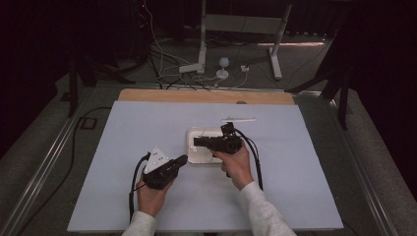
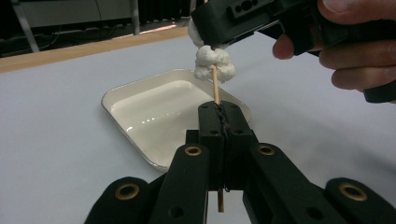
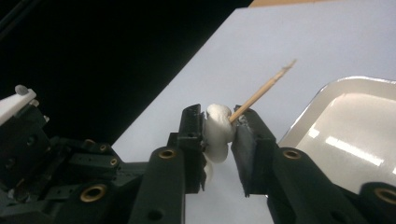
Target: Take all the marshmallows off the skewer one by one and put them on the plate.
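Observation:
A thin wooden skewer (image 2: pixel 215 88) stands up from my left gripper (image 2: pixel 223 114), whose jaws are shut on it. White marshmallow pieces (image 2: pixel 214 65) are threaded on its upper part. My right gripper (image 3: pixel 219 121) is shut on a marshmallow (image 3: pixel 218 133), and the skewer (image 3: pixel 261 91) pokes out past it with its tip free. In the high view both grippers meet over the near left corner of a white tray (image 1: pixel 209 158): the left gripper (image 1: pixel 183 159) from the lower left, the right gripper (image 1: pixel 196 141) from the right. The tray (image 2: pixel 154 112) holds nothing.
A pale mat (image 1: pixel 123 147) covers the table, with a wooden strip (image 1: pixel 206 96) along its far edge. A thin white stick (image 1: pixel 238 119) lies beyond the tray. Cables and a white stand (image 1: pixel 201 59) are on the floor behind the table.

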`<state>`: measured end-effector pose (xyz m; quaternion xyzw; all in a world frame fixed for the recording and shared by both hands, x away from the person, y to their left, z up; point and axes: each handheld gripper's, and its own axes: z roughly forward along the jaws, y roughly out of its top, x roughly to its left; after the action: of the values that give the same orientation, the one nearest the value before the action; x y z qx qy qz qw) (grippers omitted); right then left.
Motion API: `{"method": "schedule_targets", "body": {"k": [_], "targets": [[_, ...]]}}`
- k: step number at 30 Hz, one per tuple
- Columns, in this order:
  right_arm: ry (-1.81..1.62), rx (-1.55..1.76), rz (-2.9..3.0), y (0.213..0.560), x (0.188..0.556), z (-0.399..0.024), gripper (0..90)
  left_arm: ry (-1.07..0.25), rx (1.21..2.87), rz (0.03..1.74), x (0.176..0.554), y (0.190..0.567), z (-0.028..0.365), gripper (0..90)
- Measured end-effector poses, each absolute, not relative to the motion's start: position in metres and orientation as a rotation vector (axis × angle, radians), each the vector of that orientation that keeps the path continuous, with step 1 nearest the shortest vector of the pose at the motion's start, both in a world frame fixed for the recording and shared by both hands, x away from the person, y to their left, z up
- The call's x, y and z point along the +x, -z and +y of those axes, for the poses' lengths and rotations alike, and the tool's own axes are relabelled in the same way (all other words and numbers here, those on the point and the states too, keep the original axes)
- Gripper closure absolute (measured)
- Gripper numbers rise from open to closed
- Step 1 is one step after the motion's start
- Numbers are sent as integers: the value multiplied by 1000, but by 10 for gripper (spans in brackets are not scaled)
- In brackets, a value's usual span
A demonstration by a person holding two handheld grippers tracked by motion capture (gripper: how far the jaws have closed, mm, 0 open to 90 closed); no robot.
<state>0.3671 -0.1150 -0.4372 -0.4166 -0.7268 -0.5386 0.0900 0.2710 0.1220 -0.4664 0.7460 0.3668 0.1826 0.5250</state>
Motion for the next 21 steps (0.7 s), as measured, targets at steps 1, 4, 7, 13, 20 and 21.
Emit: {"method": "schedule_targets", "body": {"k": [1, 4, 7, 13, 20, 21], "targets": [[1617, -1241, -2161, 436, 366, -115, 757, -435, 1782, 877, 271, 466, 122, 900], [1661, -1243, -2186, 432, 364, -116, 764, -437, 1780, 872, 271, 465, 123, 900], [1692, -1262, -2225, 429, 362, -114, 766, -436, 1778, 876, 271, 465, 124, 900], [1714, -1295, -2253, 427, 361, -111, 767, -444, 1783, 880, 271, 466, 123, 900], [1746, -1322, -2278, 425, 360, -112, 767, -450, 1785, 879, 270, 465, 122, 900], [1749, -1328, -2270, 425, 360, -113, 768, -453, 1790, 878, 270, 465, 122, 900]]}}
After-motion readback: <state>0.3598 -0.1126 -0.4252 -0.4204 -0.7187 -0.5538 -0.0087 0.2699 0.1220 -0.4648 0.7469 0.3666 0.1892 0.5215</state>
